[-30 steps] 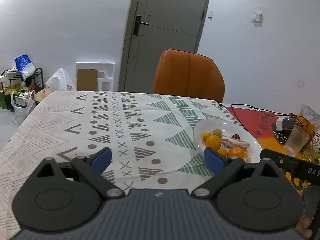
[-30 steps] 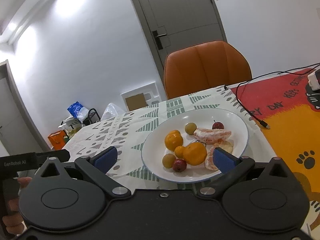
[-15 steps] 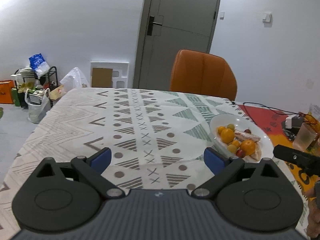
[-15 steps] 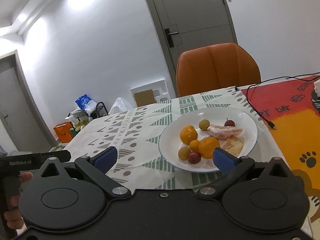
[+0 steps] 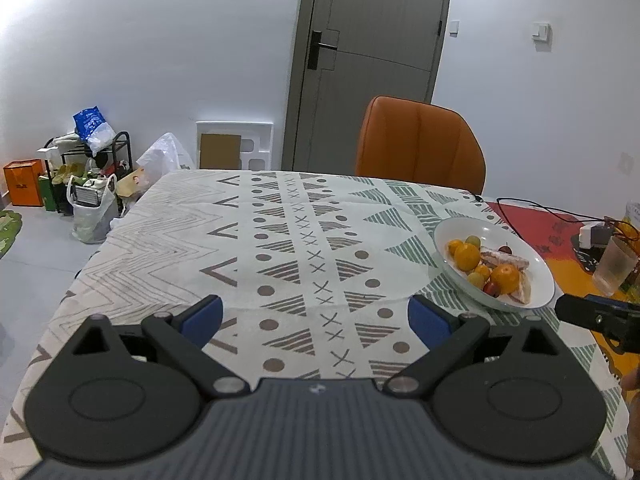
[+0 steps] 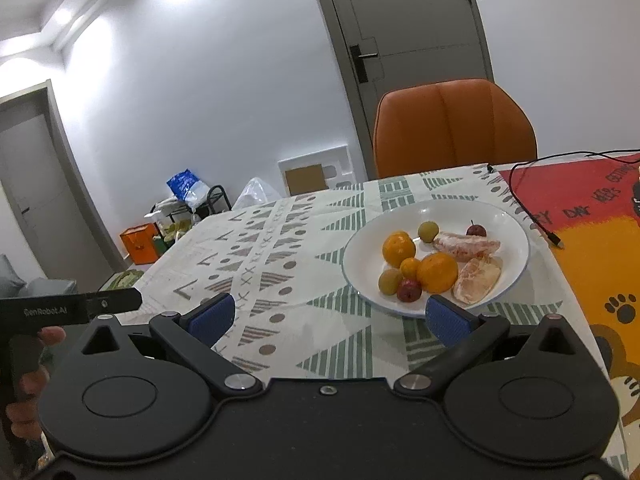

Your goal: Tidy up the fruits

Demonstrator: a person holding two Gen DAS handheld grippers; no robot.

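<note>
Both grippers spread and empty above the surface [image 5: 280,216]; fruit gathered on the white plate [image 6: 516,236]

Left gripper [image 5: 316,318] and right gripper [image 6: 330,314] hold nothing; oranges [image 6: 437,273], peeled segments [image 6: 466,246] already plated; sorting either pending or finished.

The tablecloth [image 5: 280,240] is done in white with grey chevrons, brown dots, little x marks and green striped triangles. A white plate [image 6: 508,220] with a thin blue rim is loaded with orange citrus [image 6: 437,273], yellow-green small fruits [image 6: 428,231], dark red ones [image 6: 409,290] and pinkish peeled segments [image 6: 466,245]. Next to it, a red and orange mat [image 6: 592,248] is printed with black lettering and paw prints. The chair [image 5: 420,144] is covered in burnt orange, the door [image 5: 372,60] is painted grey. Blue pads [image 6: 211,316] are seen on black gripper fingers.
</note>
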